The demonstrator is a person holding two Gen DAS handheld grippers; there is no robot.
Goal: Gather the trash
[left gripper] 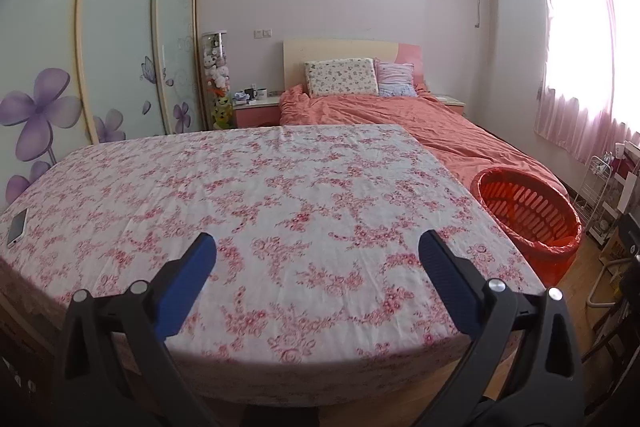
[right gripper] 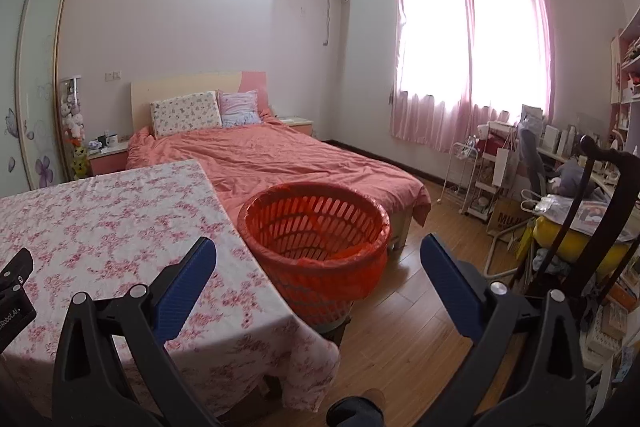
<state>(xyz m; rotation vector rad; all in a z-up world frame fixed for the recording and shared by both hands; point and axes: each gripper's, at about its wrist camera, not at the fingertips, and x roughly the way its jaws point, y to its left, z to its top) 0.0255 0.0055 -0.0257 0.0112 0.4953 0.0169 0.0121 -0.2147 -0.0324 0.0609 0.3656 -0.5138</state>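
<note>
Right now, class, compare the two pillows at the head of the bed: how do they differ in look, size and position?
The left pillow is cream with small scattered prints; the right pillow is pink with stripes. The left pillow looks wider and blockier, the right pillow smaller and softer. The left pillow sits in front of the cream part of the headboard, the right pillow nearer its pink part. Both lean upright against the headboard, side by side.

The table (left gripper: 280, 187) wore a matt, faintly creased cotton-like cloth printed with pink flowers, and the bed (right gripper: 280, 155) behind it lay under rumpled salmon fabric. The basket (right gripper: 316, 227) was slotted orange plastic lined with a thin, glossy orange bag, standing over a smooth, lightly shining wooden floor (right gripper: 420, 315). The wardrobe doors (left gripper: 120, 27) looked like frosted glass in pale wood frames, while sheer pink curtains (right gripper: 468, 47) let light through.
</note>
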